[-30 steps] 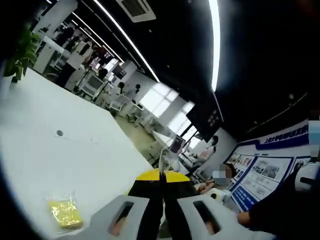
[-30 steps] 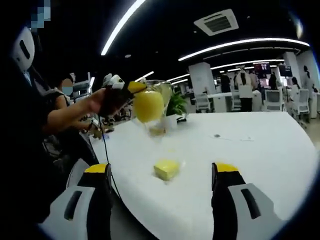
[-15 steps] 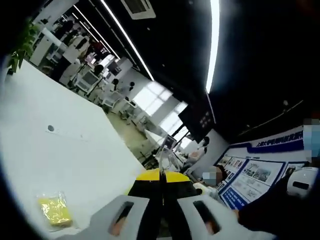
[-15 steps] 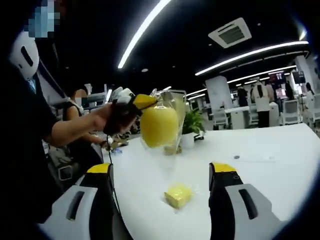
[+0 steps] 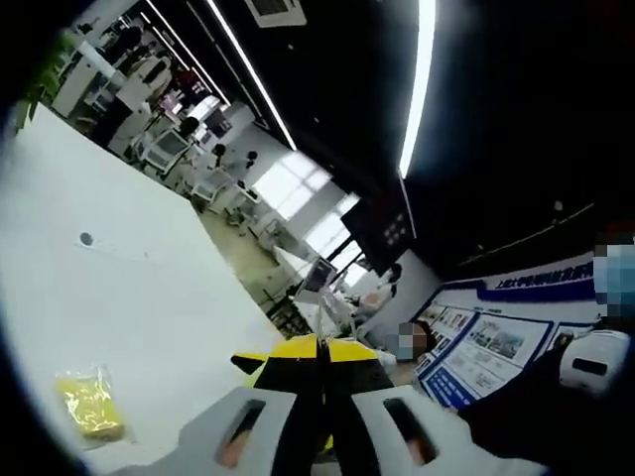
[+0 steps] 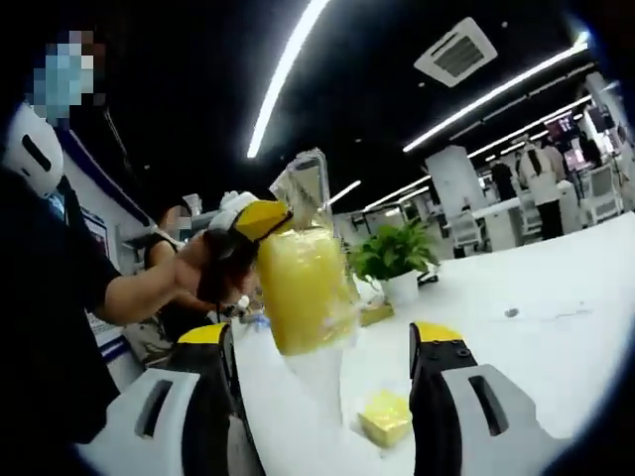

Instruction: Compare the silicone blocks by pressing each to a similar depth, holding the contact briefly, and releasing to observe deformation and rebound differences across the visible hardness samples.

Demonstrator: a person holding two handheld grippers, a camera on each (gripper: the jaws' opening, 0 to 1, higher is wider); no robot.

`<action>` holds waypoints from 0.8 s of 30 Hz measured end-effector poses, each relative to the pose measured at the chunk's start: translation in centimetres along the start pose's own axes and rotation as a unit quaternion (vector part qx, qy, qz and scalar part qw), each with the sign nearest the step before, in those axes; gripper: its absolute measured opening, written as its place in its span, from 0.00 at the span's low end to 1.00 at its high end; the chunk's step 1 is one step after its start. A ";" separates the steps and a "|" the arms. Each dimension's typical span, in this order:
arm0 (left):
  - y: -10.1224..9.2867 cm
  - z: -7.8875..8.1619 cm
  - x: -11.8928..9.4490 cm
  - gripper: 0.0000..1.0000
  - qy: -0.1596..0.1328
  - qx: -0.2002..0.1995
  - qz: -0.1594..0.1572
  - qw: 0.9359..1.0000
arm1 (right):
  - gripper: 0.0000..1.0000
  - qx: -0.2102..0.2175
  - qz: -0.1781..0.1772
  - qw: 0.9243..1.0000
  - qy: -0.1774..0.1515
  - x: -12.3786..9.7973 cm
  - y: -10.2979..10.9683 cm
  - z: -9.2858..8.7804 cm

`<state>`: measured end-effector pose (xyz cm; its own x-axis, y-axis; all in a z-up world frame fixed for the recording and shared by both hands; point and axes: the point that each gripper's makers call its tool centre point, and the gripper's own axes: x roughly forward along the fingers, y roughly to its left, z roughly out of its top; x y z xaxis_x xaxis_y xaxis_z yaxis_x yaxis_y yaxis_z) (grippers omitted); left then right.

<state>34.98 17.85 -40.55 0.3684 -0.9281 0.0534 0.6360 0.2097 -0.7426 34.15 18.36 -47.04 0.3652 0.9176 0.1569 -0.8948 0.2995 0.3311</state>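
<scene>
My left gripper (image 5: 317,347) is shut, its yellow tips pressed together. In the right gripper view that same left gripper (image 6: 264,214), held by a hand (image 6: 213,273), pinches the top of a clear bag with a yellow silicone block (image 6: 303,290) hanging in it above the table. The hanging block is between and beyond the jaws of my right gripper (image 6: 319,335), which stand wide apart with nothing touching them. A second yellow block (image 6: 387,417) in clear wrap lies on the white table (image 6: 556,297), below the hanging one. It lies low at the left (image 5: 89,405) in the left gripper view.
A potted plant (image 6: 397,260) stands on the table behind the hanging bag. A small round hole (image 5: 86,239) marks the white table (image 5: 129,297). A person (image 6: 45,327) in dark clothes is at the left. Desks, chairs and people fill the far office.
The bagged block in my left gripper has come nearer to the right gripper and now hangs large between its open jaws. Both views have tilted upward a little.
</scene>
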 end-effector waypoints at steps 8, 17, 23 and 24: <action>-0.3 -0.3 -0.5 0.00 -0.014 -0.018 -0.015 1.000 | 0.50 0.036 0.052 0.998 0.000 1.8 1.3 -0.2; 0.2 -0.2 -1.5 0.00 -0.036 -0.029 -0.017 0.999 | 0.27 0.023 0.086 0.996 0.006 2.7 2.6 0.4; 0.2 -0.2 -2.0 0.00 -0.040 0.003 -0.018 0.999 | 0.18 0.013 0.078 0.997 0.020 3.0 2.8 0.1; 0.3 -0.3 -2.0 0.00 -0.038 0.008 -0.017 0.999 | 0.18 0.016 0.079 0.996 0.025 3.0 2.8 0.0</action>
<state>34.23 19.69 -41.03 0.3959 -0.9091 0.1293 0.6596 0.1835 -0.7289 32.73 21.95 -45.59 0.2065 0.9646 0.1639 -0.9312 0.1424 0.3354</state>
